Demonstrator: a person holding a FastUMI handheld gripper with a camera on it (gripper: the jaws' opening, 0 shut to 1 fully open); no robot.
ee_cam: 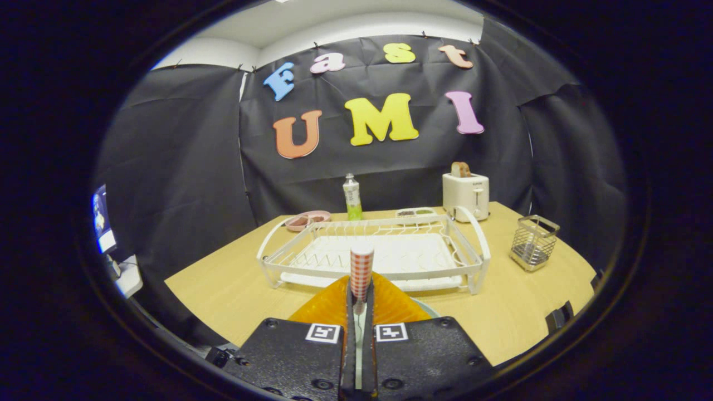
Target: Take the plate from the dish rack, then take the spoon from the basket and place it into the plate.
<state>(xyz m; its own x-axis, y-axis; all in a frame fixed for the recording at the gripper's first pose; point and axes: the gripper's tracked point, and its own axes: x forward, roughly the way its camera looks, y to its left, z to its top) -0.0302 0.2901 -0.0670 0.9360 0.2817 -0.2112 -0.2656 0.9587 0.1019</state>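
My gripper is shut on a spoon, whose red-and-white checked handle stands up from between the fingers. Directly under the fingers lies an orange ribbed plate on the wooden table, with a pale rim showing at its right side. Just beyond the plate sits the white wire dish rack, with nothing in its slots. The wire mesh basket stands to the right of the rack, and I see nothing in it. The spoon's bowl end is hidden between the fingers.
Behind the rack stand a green-labelled bottle, a white toaster with a bread slice in it, a pink dish and a small food tray. A screen glows off the table's left side.
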